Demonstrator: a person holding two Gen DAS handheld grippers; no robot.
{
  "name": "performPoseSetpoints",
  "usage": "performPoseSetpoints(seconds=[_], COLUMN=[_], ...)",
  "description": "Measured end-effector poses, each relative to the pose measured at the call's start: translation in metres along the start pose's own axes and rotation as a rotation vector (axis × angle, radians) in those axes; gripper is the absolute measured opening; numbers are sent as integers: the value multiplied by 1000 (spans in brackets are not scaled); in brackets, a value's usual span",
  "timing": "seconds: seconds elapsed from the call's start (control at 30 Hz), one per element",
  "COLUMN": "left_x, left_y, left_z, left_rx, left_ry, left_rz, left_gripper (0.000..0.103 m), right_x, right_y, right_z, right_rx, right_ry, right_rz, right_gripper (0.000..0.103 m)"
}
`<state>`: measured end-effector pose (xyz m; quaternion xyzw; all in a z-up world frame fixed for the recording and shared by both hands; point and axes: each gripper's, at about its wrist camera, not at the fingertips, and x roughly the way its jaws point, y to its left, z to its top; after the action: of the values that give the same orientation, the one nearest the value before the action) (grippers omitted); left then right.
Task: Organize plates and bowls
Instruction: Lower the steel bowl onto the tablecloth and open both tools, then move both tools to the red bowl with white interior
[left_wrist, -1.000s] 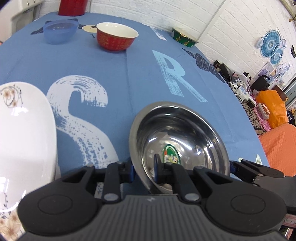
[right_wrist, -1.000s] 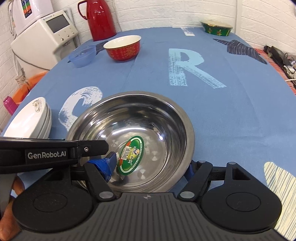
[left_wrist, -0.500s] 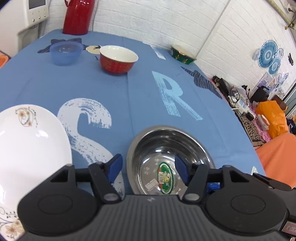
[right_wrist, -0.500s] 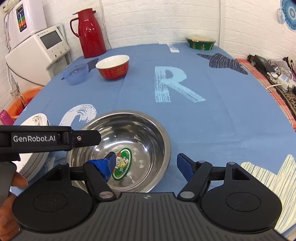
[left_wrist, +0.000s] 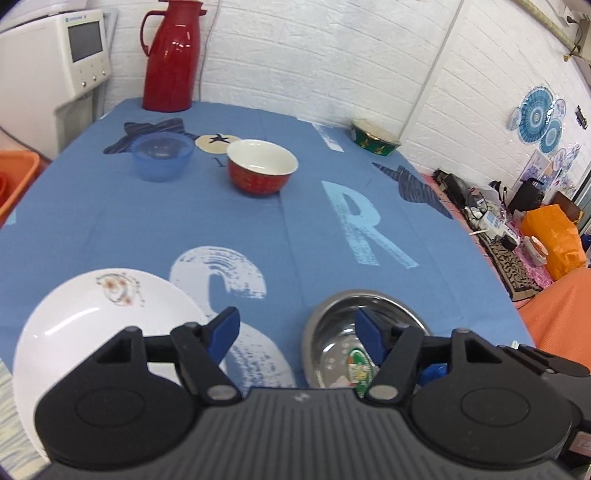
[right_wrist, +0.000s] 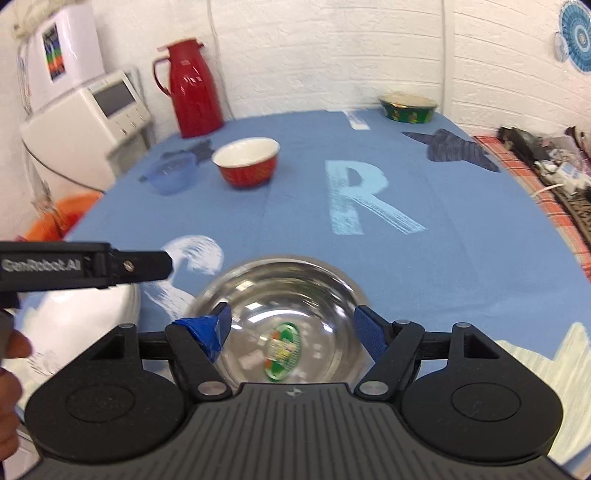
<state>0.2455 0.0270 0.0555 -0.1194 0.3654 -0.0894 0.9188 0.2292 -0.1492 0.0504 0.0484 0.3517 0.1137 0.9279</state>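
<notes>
Two sets of tongs now stand spread and empty over the steel bowl (right_wrist: 280, 317), which rests on the blue surface (right_wrist: 443, 258) at lower centre of the right wrist view; a second ago the left tongs (left_wrist: 295, 328) pinched its rim, so it has been released. Judged placed, with the red bowl (left_wrist: 261, 170) and blue bowl (left_wrist: 161, 155) at upper left likely next. Right tongs (right_wrist: 291, 328) hover just above it. Left wrist view shows the white plate (left_wrist: 92, 325) face at lower left; right wrist view shows only its blurred edge, plus a hand (right_wrist: 9, 384).
</notes>
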Motion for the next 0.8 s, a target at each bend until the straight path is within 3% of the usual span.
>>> performPoseSetpoints(seconds=[0.1, 0.2, 0.37, 0.43, 0.6, 0.67, 0.73, 0.8], left_x=[0, -1, 5, 14, 47, 69, 93, 122], left_y=[14, 28, 50, 60, 72, 73, 79, 85], left_z=[6, 10, 26, 46, 111, 135, 150, 157], left_rx=[-5, -12, -44, -76, -172, -217, -298, -366], left_ry=[12, -3, -15, 11, 49, 69, 84, 112], left_rz=[18, 38, 66, 45, -4, -16, -15, 18], left_gripper=[68, 68, 68, 68, 69, 69, 70, 70], right_x=[2, 18, 30, 33, 37, 57, 94, 142], right_y=[1, 6, 3, 0, -1, -4, 1, 6], right_z=[0, 1, 8, 26, 106, 142, 169, 187], right_rx=[54, 63, 73, 75, 14, 1, -94, -135], right_ry=[-28, 68, 114, 112, -37, -69, -26, 81], right_rz=[93, 74, 145, 166, 181, 180, 170, 105], right_gripper=[59, 59, 59, 59, 59, 60, 60, 60])
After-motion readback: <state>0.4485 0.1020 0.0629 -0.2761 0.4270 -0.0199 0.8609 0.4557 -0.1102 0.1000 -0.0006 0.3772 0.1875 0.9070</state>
